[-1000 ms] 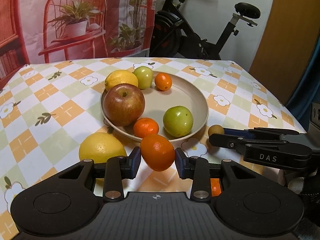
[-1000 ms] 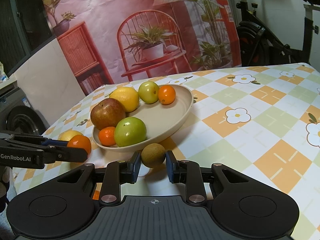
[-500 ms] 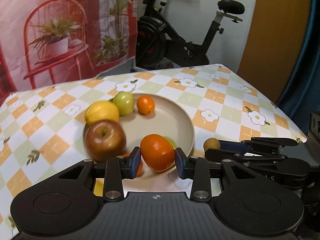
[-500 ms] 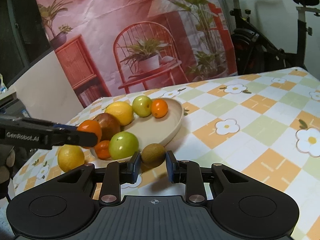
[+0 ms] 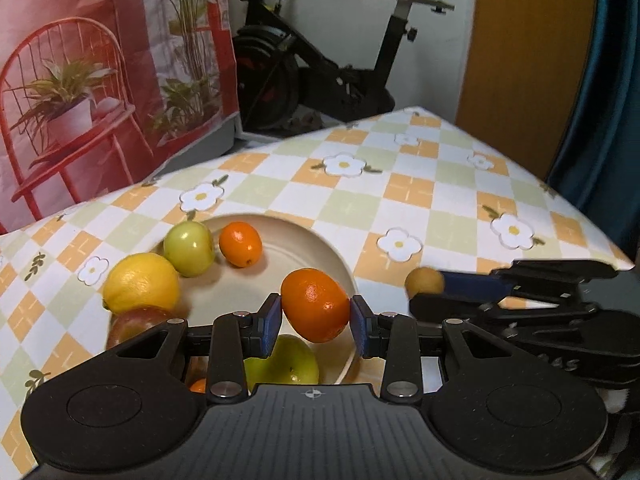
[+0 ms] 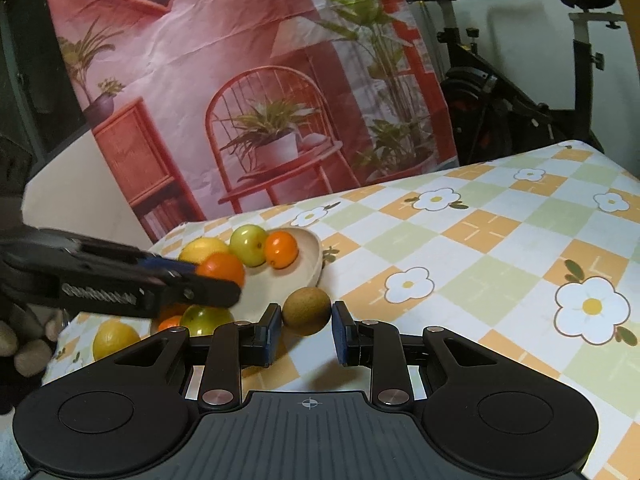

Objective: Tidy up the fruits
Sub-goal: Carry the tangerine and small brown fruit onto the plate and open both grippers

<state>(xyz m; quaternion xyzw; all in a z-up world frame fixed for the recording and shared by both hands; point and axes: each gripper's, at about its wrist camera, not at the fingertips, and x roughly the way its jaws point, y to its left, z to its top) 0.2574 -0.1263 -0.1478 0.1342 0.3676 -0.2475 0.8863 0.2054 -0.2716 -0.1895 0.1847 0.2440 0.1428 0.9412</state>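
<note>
Checkered flower tablecloth on the tabletop point(image 5: 420, 200), printed red-chair backdrop point(image 6: 240, 80) and an exercise bike point(image 5: 340, 64) behind.

My left claw point(image 5: 316, 316) is clamped on an orange point(image 5: 316, 305), pads on both sides, carried in the air over the near part of the plate point(image 5: 340, 256). The orange's long axis runs tilted, upper-left to lower-right between the pads. Directly under and just behind it: a green apple point(image 5: 288, 364). Further in on the plate: a small orange point(image 5: 240, 244), another green apple point(image 5: 189, 248), a lemon point(image 5: 140, 282), and a red apple point(image 5: 136, 322) mostly hidden by the claw body.

My right claw point(image 6: 307, 322) is narrow, gripping a small brown round fruit point(image 6: 307, 310), held just outside the plate's right edge over the cloth. One lemon point(image 6: 114, 338) sits on the cloth, off the plate, on the left side.

Key relation for me: the open patch of plate lies ahead of the orange, between the near green apple and the small orange. Left claw is the nearer one, already over the rim. I'd judge a short push forward and down, then release. Risk: dropping onto the green apple and having the orange roll off. The right claw approaches the same gap from the right, so I'd stagger them.
</note>
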